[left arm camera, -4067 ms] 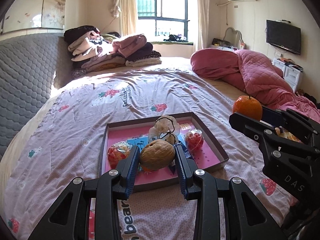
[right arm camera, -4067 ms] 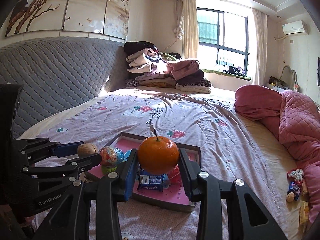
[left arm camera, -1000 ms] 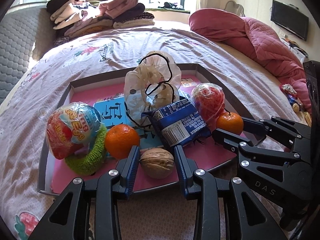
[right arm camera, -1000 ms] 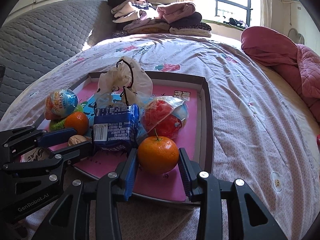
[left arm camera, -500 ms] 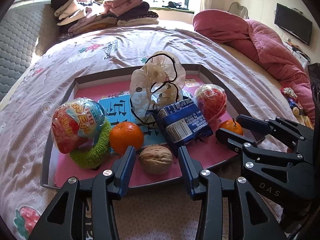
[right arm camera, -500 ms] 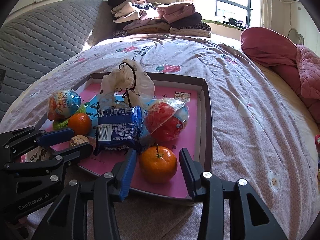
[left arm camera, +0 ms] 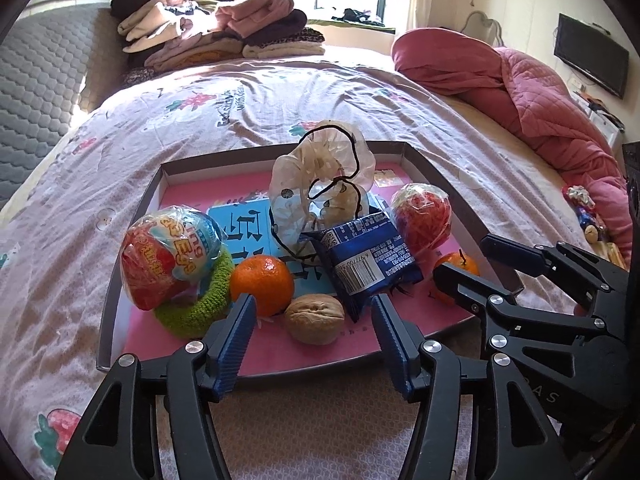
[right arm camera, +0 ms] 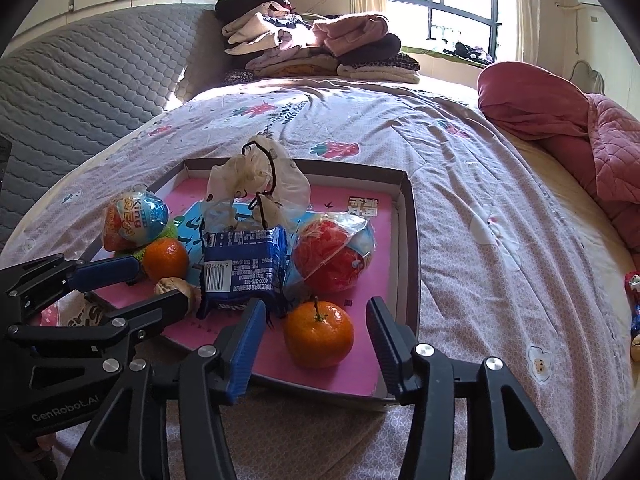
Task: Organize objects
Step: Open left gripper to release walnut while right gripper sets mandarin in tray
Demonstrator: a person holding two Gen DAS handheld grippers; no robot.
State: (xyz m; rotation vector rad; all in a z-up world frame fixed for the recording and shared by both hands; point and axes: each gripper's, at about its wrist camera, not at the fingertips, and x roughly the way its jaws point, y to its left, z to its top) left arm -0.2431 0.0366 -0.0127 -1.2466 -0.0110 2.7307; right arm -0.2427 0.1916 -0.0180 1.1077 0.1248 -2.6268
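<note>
Both placements look complete: the walnut (left arm camera: 315, 318) and the stemmed tangerine (right arm camera: 319, 333) sit free on the pink floor of the tray (left arm camera: 460, 200), at its near edge. The left gripper (left arm camera: 313, 334) and right gripper (right arm camera: 316, 336) have just been opening, jaws spread clear of each. What remains is probably the small items (right arm camera: 634, 312) at the bed's right edge, too blurred to identify.

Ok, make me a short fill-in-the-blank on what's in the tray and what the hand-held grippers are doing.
1. The walnut lies in the tray between the jaws of the ____ hand-held gripper.
2. The right hand-held gripper stands open around a tangerine with a ____ on top.
3. The wrapped egg rests on a ____ knitted ring.

Missing: left; stem; green
</note>
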